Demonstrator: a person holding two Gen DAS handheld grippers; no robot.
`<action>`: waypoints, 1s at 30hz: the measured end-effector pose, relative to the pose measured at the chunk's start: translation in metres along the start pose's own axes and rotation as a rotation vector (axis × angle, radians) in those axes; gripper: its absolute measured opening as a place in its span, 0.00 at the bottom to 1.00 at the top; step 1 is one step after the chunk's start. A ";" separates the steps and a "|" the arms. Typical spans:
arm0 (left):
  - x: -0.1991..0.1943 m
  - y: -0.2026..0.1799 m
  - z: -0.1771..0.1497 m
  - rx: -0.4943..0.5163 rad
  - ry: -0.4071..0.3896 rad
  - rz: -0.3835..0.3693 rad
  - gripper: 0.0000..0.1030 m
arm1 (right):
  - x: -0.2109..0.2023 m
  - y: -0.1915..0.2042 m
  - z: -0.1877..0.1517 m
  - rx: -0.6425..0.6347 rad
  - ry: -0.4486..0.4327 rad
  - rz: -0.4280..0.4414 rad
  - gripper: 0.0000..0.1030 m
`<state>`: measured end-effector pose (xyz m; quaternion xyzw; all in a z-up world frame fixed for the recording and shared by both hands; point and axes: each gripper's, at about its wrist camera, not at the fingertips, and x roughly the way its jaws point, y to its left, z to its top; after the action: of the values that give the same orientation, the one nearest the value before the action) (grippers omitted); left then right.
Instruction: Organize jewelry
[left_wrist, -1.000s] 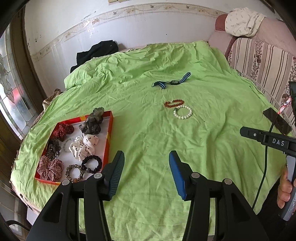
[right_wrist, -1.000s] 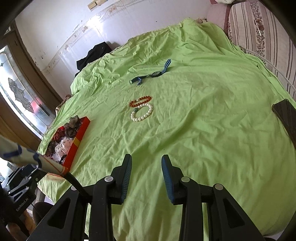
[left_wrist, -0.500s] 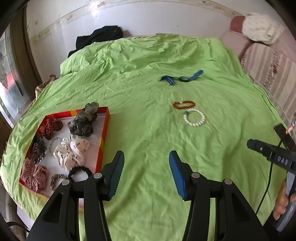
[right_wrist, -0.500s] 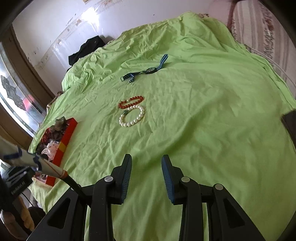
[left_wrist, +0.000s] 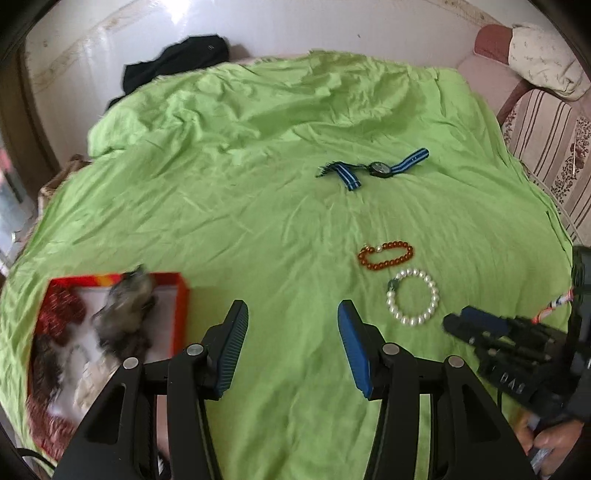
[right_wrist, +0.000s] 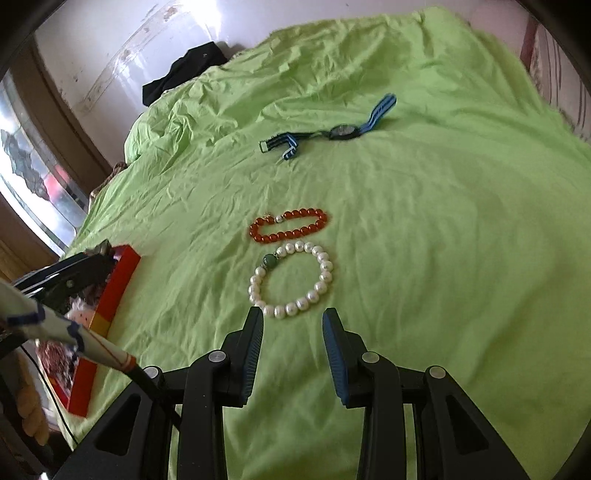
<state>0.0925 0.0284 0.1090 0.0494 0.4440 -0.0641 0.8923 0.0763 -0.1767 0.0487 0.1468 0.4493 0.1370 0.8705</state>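
Observation:
A white pearl bracelet (right_wrist: 291, 282) with one green bead lies on the green cloth, just beyond my open, empty right gripper (right_wrist: 292, 321). A red bead bracelet (right_wrist: 288, 229) lies right behind it. A watch with a blue striped strap (right_wrist: 332, 134) lies farther back. In the left wrist view the pearl bracelet (left_wrist: 413, 296), red bracelet (left_wrist: 386, 256) and watch (left_wrist: 373, 170) lie ahead to the right. My left gripper (left_wrist: 291, 314) is open and empty above the cloth, right of the red tray (left_wrist: 183, 295) of hair ties.
The green cloth (left_wrist: 258, 206) covers a round table. A black garment (left_wrist: 177, 59) lies at its far edge by the wall. A striped sofa (left_wrist: 546, 140) stands at the right. The right gripper's body (left_wrist: 509, 347) shows at the lower right of the left wrist view.
Both grippers have moved forward over the table. The right gripper has come close to the pearl bracelet. The tray has slid to the lower left of the left wrist view.

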 end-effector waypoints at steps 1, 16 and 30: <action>0.006 -0.001 0.002 -0.004 0.009 -0.009 0.48 | 0.004 -0.003 0.001 0.010 0.004 0.004 0.35; 0.096 -0.074 -0.003 0.007 0.151 -0.272 0.44 | 0.011 -0.057 0.037 0.159 -0.040 0.055 0.35; 0.083 -0.025 -0.037 -0.094 0.206 -0.289 0.09 | 0.067 -0.030 0.080 -0.007 0.011 0.032 0.35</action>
<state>0.1086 0.0033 0.0196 -0.0502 0.5381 -0.1653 0.8250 0.1825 -0.1897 0.0321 0.1503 0.4511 0.1535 0.8662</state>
